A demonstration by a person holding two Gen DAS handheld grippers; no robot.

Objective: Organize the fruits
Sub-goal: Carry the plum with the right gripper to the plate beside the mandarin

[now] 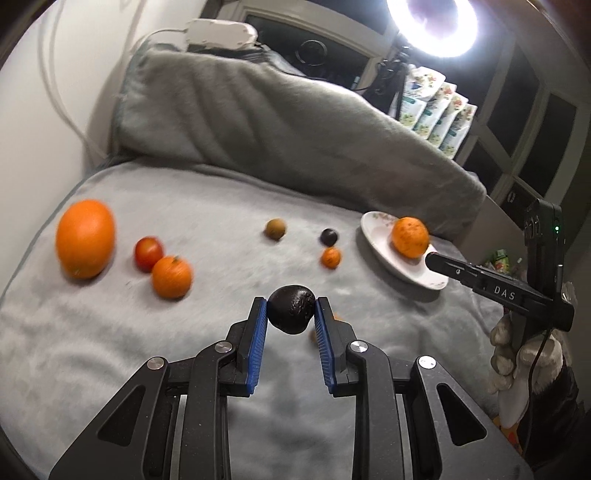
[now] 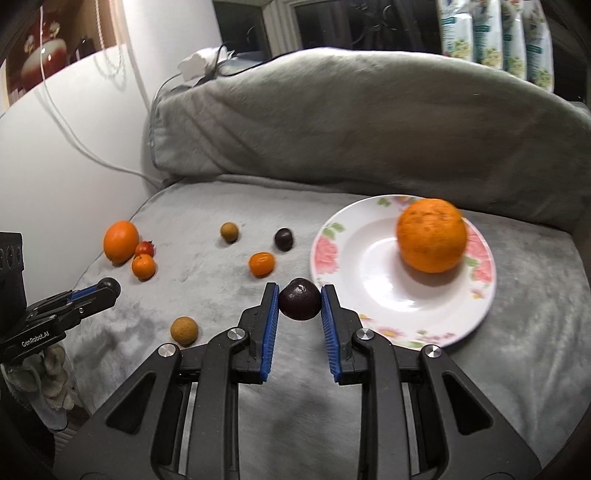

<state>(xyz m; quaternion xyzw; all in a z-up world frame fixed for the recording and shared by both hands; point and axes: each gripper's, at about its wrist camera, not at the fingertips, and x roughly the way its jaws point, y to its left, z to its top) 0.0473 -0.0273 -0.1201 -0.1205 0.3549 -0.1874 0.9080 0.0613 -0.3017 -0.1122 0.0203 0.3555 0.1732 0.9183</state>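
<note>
One orange (image 2: 431, 235) already sits on the flowered plate (image 2: 332, 254), at the right of the right wrist view, so the sorting has begun but most of it is left. Each gripper now carries a fruit. The left gripper (image 1: 291, 310) is clamped on a dark wrinkled fruit (image 1: 291, 309), held clear above the grey cushion (image 1: 110, 350) at the frame's centre. The right gripper (image 2: 299, 304) is pinched on a dark round fruit (image 2: 299, 303), low centre in its view and just beside the plate's near rim; I judge this one is closest to being dropped in.

Loose fruit remains on the cushion: a big orange (image 1: 85, 238), a red fruit (image 1: 148, 253) and a small orange (image 1: 172, 277) touching at the left of the left wrist view, then a brownish one (image 1: 275, 229), a small dark one (image 1: 328, 236) and a tiny orange one (image 1: 330, 257) mid-frame.

Only the right wrist view shows the plate's full floral rim and a tan round fruit (image 2: 184, 331) lying lower left. Only the left wrist view shows the ring light (image 1: 432, 26) at the top right and a gloved hand (image 1: 517, 354) at the right edge
</note>
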